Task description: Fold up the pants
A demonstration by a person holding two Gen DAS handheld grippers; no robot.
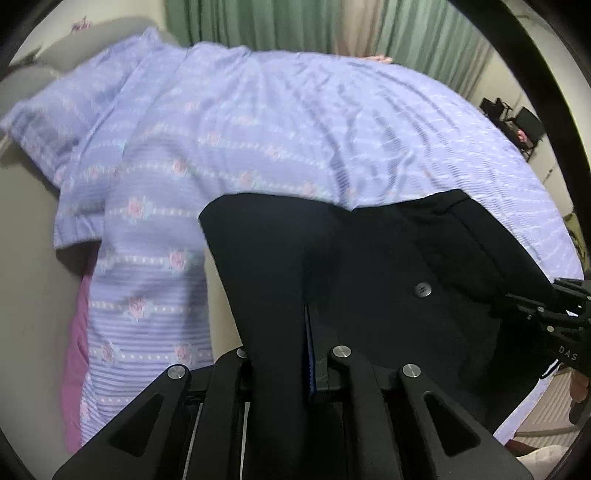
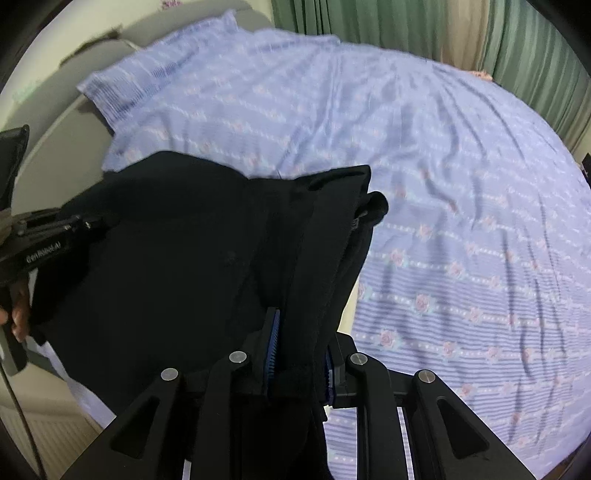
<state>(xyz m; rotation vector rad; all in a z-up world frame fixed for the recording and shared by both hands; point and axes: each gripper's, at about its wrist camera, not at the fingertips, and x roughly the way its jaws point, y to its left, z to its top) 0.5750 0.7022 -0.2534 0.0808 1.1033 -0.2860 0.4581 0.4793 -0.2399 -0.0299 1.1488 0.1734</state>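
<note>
Both my grippers, left point(image 1: 284, 354) and right point(image 2: 299, 354), were clamped nearly shut on the pants point(image 1: 369, 258) above the bed point(image 1: 258, 129); mid-carry, next was laying them flat.

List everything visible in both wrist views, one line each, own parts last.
pants: 1, black, held up over the near part of the bed, a button showing on them
bedsheet: 1, lilac with rows of pink flowers, spread over the bed
pillow: 1, same lilac print, at the far left end of the bed
pink cloth: 1, showing under the sheet's left edge
curtains: green and beige, behind the bed
dark furniture: black, far right by the wall, too small to tell
radiator: 1, cream, low at the left
left tool: 1, black with blue pads, shut on the pants
right tool: 1, black with blue pads, shut on the pants
hand: 1, at the left edge, holding the left tool
</note>
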